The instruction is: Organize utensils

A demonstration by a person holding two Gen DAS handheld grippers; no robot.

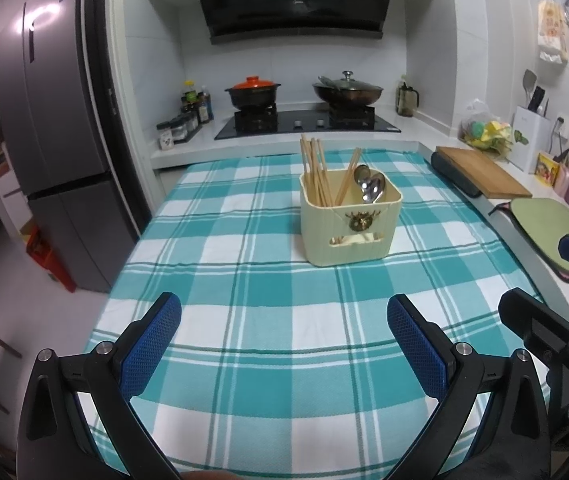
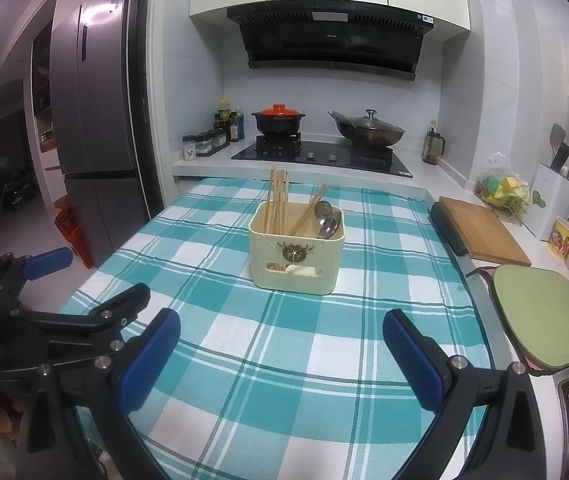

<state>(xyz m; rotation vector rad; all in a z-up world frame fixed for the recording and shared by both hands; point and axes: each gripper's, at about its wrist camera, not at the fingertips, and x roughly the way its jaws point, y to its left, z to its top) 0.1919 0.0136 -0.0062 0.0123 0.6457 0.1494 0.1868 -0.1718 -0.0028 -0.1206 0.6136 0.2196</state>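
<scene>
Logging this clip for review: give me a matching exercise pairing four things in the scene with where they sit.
Things:
1. wooden chopsticks
2. orange-lidded black clay pot
3. rectangular wooden cutting board
4. cream plastic utensil box

Places:
A. on the left burner of the stove
B. on the teal checked tablecloth
C. on the counter to the right of the table
D. standing upright in the box beside the metal spoons

Pairs: 1-D, 2-A, 3-C, 4-B
</scene>
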